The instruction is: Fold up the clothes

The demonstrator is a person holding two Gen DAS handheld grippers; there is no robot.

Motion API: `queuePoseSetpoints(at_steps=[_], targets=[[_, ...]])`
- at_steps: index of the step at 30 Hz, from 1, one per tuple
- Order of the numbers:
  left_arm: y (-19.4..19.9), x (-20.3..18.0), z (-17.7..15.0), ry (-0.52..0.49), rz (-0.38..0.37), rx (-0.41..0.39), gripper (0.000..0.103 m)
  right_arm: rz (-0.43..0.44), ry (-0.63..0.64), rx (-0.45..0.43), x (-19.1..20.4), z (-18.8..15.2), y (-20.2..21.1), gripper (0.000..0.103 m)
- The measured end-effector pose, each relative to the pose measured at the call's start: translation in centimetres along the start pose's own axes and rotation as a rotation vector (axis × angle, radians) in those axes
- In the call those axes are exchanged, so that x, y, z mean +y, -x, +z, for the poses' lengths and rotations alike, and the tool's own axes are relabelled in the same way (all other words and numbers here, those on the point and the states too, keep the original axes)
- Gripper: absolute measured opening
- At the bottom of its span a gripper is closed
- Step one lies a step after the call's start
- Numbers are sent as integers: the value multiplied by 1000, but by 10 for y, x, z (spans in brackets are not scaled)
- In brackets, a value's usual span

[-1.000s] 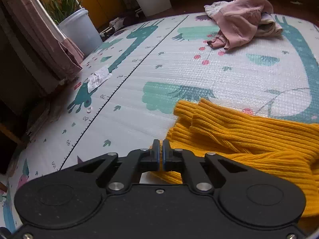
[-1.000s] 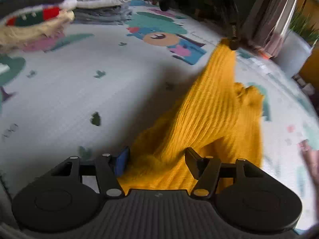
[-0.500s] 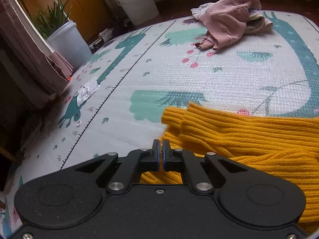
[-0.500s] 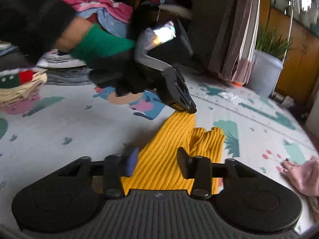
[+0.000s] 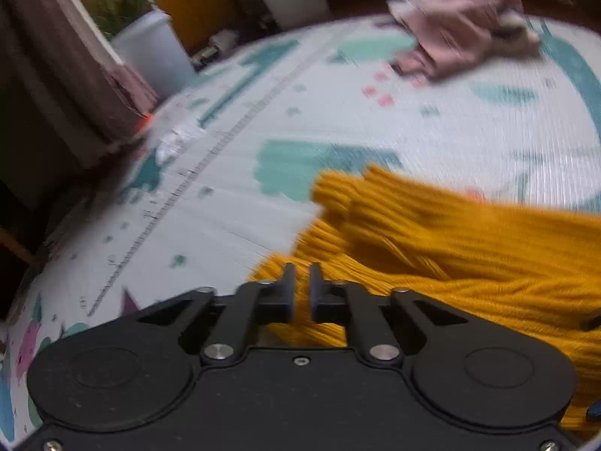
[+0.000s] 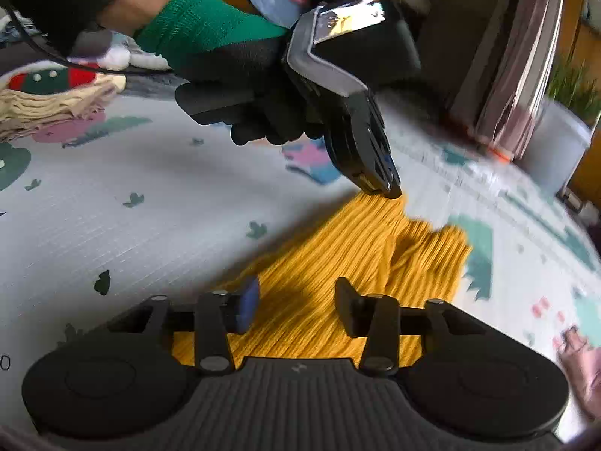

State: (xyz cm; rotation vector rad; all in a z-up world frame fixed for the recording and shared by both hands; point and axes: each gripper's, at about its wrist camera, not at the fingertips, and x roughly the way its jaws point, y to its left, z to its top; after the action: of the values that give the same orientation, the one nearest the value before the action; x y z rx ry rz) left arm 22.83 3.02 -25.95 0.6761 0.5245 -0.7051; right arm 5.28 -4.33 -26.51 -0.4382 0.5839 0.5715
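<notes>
Over sweater point(image 6: 338, 248) edge, left gripper point(image 5: 302, 282) slightly parted; right gripper point(image 6: 296, 300) spread wide.

Mustard-yellow ribbed knit sweater point(image 5: 469, 248) just ahead of the matte black left gripper point(image 5: 301, 282), same yellow under the black right gripper point(image 6: 296, 302), one blue pad point(image 6: 248, 302) on its near-side finger. Pale white play mat point(image 5: 432, 131) beyond, printed in teal and mint shapes, small pink-red dots, a dark ruler line running off ahead-left. Dusty pink garment point(image 5: 458, 22) far ahead to the right, blurred. White pot point(image 5: 150, 56) with green leaves far left. Seen from the right gripper: green cuff, black glove point(image 6: 240, 86) on the hand ahead; folded stack point(image 6: 49, 94) far left in cream, red and green.
</notes>
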Motion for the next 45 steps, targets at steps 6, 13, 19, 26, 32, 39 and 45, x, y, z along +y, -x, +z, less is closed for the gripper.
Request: queuePoseSetpoints(at_steps=[6, 13, 19, 26, 32, 39, 45], targets=[[56, 16, 1, 124, -41, -75, 20, -18, -16, -12, -14, -4, 9, 47], [45, -19, -21, 187, -169, -8, 20, 7, -5, 40, -19, -11, -12, 47], [27, -16, -37, 337, -194, 62, 21, 97, 26, 98, -32, -10, -21, 48], [-10, 24, -7, 386, -62, 3, 21, 104, 57, 34, -55, 10, -21, 47], [-59, 2, 4, 196, -4, 140, 21, 112, 63, 47, -47, 9, -32, 47], [-47, 7, 9, 329, 31, 131, 21, 102, -12, 36, -56, 2, -29, 47], [-49, 8, 4, 334, 36, 181, 22, 56, -134, 50, -81, -3, -32, 46]])
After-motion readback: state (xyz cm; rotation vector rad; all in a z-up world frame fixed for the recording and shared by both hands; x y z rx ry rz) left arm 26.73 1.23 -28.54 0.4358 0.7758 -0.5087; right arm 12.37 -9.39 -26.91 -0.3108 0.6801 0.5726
